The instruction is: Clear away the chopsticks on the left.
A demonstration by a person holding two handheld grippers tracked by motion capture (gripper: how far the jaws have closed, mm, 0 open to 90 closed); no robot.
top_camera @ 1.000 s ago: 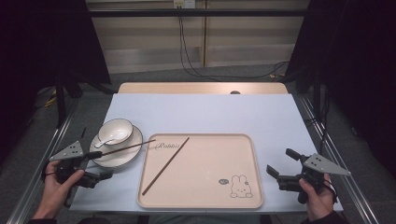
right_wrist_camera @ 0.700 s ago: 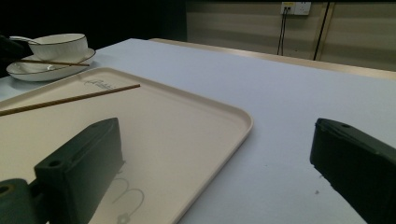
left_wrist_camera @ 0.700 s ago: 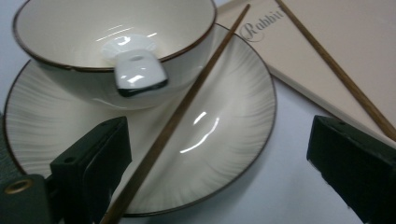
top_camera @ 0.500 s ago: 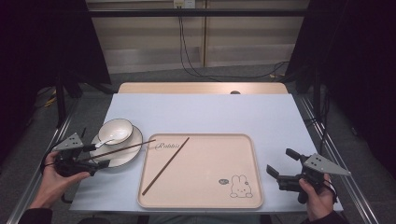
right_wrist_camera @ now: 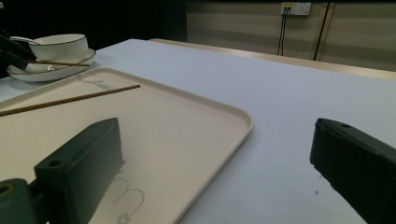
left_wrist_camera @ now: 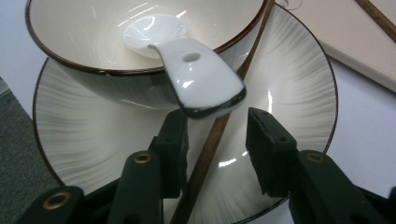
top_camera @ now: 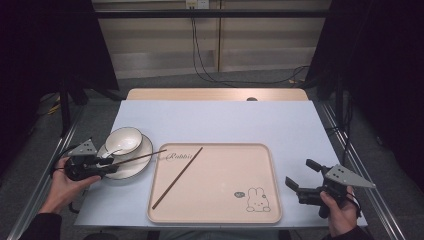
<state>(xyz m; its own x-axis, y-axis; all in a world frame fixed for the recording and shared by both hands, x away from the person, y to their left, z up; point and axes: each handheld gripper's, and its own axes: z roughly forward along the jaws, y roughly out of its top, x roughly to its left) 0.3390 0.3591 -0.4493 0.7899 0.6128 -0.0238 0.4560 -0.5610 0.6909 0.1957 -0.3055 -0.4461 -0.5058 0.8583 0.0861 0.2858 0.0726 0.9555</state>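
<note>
A white bowl [top_camera: 124,139] [left_wrist_camera: 93,28] stands on a ribbed plate [top_camera: 135,169] [left_wrist_camera: 289,93] at the table's left. A white spoon [left_wrist_camera: 196,74] rests in the bowl, with its handle over the rim. One brown chopstick [top_camera: 140,157] [left_wrist_camera: 210,144] lies across the plate onto the tray. My left gripper [top_camera: 106,165] [left_wrist_camera: 217,123] is low over the plate's near side. Its jaws have just been closing and still stand apart. The chopstick runs between them, and the spoon handle's end sits at their tips. My right gripper [top_camera: 298,172] [right_wrist_camera: 215,140] is open and holds nothing, right of the tray.
A beige tray [top_camera: 220,200] [right_wrist_camera: 187,121] with a rabbit print fills the middle front, and a second chopstick [top_camera: 177,177] [right_wrist_camera: 70,99] lies slantwise on it. The pale blue tabletop [top_camera: 225,120] runs back to a wooden edge strip. Metal rails flank both sides.
My left gripper has slid right and forward onto the plate's near rim, and its jaws have narrowed around the chopstick. The right gripper has stayed put.
</note>
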